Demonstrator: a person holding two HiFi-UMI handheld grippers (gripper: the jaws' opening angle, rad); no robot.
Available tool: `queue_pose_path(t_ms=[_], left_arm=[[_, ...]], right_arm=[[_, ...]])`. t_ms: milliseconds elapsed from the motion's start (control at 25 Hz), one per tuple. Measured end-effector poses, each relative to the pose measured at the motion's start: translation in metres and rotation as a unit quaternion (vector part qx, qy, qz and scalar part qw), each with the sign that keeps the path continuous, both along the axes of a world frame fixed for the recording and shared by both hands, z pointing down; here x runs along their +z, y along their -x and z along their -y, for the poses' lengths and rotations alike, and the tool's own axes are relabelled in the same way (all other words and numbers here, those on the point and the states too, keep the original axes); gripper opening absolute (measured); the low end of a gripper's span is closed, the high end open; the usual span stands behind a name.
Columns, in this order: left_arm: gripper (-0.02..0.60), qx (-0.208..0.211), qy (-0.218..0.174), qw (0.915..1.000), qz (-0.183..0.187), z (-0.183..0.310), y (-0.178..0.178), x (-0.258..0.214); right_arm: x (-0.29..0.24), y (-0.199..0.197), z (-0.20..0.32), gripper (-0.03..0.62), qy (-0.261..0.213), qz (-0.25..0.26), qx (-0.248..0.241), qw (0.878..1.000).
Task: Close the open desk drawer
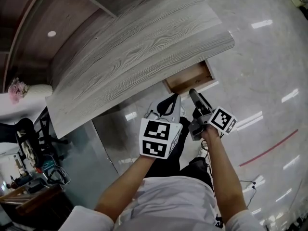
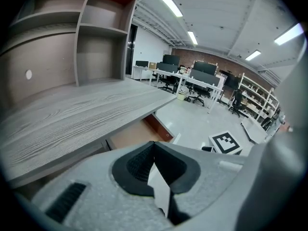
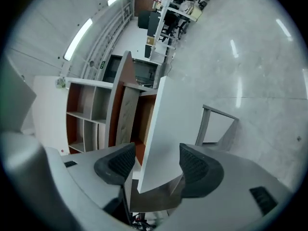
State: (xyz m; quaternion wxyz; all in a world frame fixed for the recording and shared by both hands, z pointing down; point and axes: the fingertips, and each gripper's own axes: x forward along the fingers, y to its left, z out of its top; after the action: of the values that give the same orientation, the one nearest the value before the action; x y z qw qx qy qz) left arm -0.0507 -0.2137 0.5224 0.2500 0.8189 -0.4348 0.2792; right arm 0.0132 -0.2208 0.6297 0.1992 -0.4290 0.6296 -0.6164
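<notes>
At the approach step, by the look of it. Pulled out from under the right end of the worktop (image 1: 134,57): the drawer (image 1: 190,78), wooden inside showing, not yet closed.

Just in front of it, side by side: the left hand-held gripper (image 1: 172,99), pads shut together on nothing, and the right hand-held gripper (image 1: 194,93), jaws spread wide. Framed between those spread jaws in the right gripper view: what looks like the drawer's white front panel (image 3: 168,129), pads seemingly not pressing on it.

Next, probably: meet that front panel squarely and push straight in under the worktop until flush. Calls for an even, level shove; off-centre, risks skewing or jamming.
</notes>
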Motion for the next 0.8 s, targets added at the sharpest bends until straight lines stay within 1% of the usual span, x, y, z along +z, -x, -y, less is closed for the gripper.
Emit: queue_pose_path(t_ms=[160,280,360,560,680,800], left_arm=[[0.003,0.003,-0.002,1.0,0.002,0.004,0.004,0.001],[0.003,0.005,0.0,1.0,0.004,0.004,0.006,0.002],[0.003,0.005,0.001,1.0,0.001,0.002,0.005,0.002],[0.003,0.008,-0.001,1.0,-0.001,-0.001,0.002,0.001],[0.003,0.006,-0.005,1.0,-0.003,-0.002,0.001,-0.001],[0.003,0.004,-0.009,0.9999,-0.007,0.0,0.0,-0.005]], right_arm=[[0.004,0.003,0.011,0.247,0.005,0.012,0.013,1.0],[0.011,0.002,0.014,0.245,0.023,0.021,0.033,0.999],[0.014,0.001,0.012,0.233,0.03,0.032,0.046,0.998],[0.01,0.001,0.012,0.216,0.037,0.034,0.047,0.998],[0.007,-0.002,0.008,0.216,0.051,0.031,0.056,0.997],[-0.006,-0.003,0.009,0.216,0.034,0.047,0.055,0.997]])
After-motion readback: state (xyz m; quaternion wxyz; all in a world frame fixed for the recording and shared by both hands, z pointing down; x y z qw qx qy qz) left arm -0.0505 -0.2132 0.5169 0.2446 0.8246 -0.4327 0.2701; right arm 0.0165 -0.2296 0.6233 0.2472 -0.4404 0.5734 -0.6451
